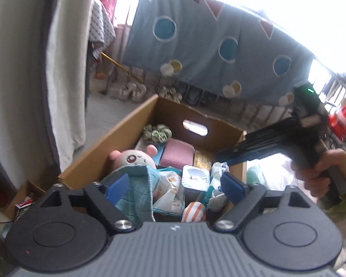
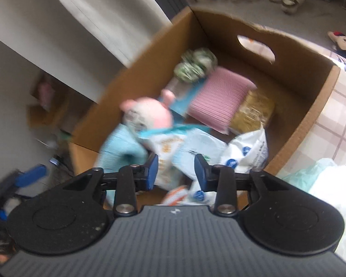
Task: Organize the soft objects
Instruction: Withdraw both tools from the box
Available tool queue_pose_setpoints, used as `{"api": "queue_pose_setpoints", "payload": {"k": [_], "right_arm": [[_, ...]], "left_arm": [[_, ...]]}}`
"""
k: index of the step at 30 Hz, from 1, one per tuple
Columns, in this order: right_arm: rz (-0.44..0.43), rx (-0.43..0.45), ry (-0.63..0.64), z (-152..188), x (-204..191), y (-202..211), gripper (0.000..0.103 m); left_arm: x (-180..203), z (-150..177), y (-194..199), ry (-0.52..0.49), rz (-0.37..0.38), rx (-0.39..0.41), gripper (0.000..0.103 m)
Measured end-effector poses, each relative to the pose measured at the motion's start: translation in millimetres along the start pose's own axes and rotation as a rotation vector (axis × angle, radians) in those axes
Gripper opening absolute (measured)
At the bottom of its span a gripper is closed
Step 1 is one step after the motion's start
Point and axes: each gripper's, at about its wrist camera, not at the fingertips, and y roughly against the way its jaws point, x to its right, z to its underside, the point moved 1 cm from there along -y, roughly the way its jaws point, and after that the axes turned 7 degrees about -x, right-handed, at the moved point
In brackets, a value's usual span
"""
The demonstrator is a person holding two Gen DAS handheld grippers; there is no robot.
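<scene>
Two grippers' jaws, left (image 1: 175,188) wide and right (image 2: 175,170) narrower, are held open and empty above corrugated brown cardboard box (image 1: 108,140) packed with ribbed pink cushion (image 1: 177,153) and round-headed pink-eared plush doll (image 1: 136,159).

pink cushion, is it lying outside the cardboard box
No, the pink cushion lies inside the cardboard box, near its far wall.

Brown cardboard box w/ cut-out handle slot (image 2: 311,106) is open on top, so entry from above is free. Inside, bare floor shows only upper centre of the right-wrist frame, behind the green crumpled fabric ball (image 2: 197,65). Pink ribbed cushion (image 2: 221,97), pink-eared plush in teal knit (image 2: 147,113) & white printed plastic bags (image 2: 244,152) fill the rest; white curtain (image 2: 85,18) hangs close at frame left.
</scene>
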Motion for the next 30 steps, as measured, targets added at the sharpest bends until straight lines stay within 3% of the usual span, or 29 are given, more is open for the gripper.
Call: {"api": "queue_pose_setpoints", "payload": {"k": [5, 8, 12, 16, 24, 27, 30], "right_arm": [[-0.065, 0.14, 0.068, 50, -9, 53, 0.07], [-0.044, 0.243, 0.121, 90, -13, 83, 0.078], [0.089, 0.398, 0.18, 149, -19, 111, 0.089], [0.324, 0.532, 0.215, 205, -26, 118, 0.102], [0.522, 0.58, 0.171, 276, -28, 110, 0.102], [0.541, 0.58, 0.176, 286, -29, 109, 0.102], [0.562, 0.563, 0.169, 288, -31, 102, 0.102]], "left_arm": [[11, 22, 35, 0.015, -0.068, 0.081, 0.099], [20, 38, 54, 0.033, -0.093, 0.11, 0.103], [35, 62, 68, 0.038, -0.138, 0.126, 0.103], [50, 80, 74, 0.045, -0.167, 0.113, 0.103], [79, 106, 70, 0.01, -0.221, 0.066, 0.103], [88, 107, 60, -0.018, -0.286, 0.013, 0.103], [94, 109, 53, -0.049, -0.35, 0.012, 0.103]]}}
